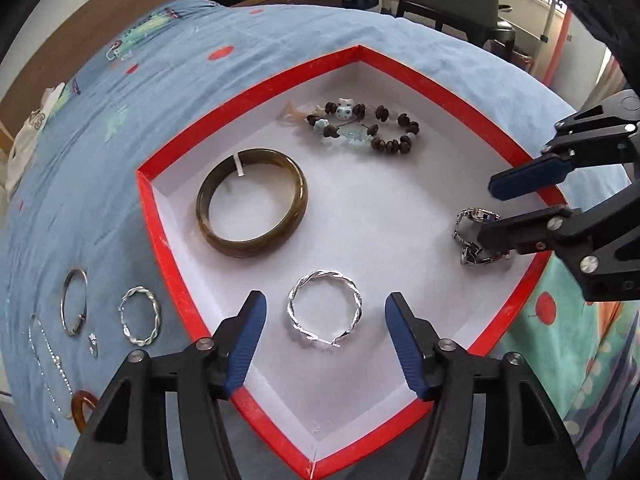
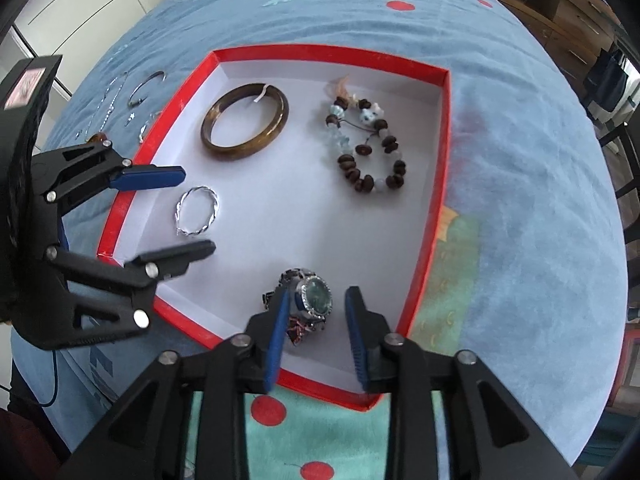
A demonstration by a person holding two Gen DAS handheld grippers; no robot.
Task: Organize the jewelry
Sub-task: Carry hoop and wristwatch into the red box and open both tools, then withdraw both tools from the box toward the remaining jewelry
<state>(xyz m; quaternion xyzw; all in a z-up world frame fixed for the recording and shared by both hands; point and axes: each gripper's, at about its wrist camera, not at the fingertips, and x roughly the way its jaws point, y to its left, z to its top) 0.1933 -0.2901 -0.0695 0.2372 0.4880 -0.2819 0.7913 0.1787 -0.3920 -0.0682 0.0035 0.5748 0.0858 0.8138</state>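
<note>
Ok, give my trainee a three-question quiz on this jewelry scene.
1. True or false: the brown bangle lies outside the red box.
2. Which item sits between the right tool's fingers? A) beaded bracelet B) watch C) twisted silver bracelet
3. Fill in: the left tool is ____, gripping nothing.

Key: 1 false; 2 B; 3 open.

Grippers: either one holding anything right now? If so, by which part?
Nothing is held. The left gripper stands open around the twisted silver bangle, which lies in the red box. The right gripper is open, straddling the watch.
</note>
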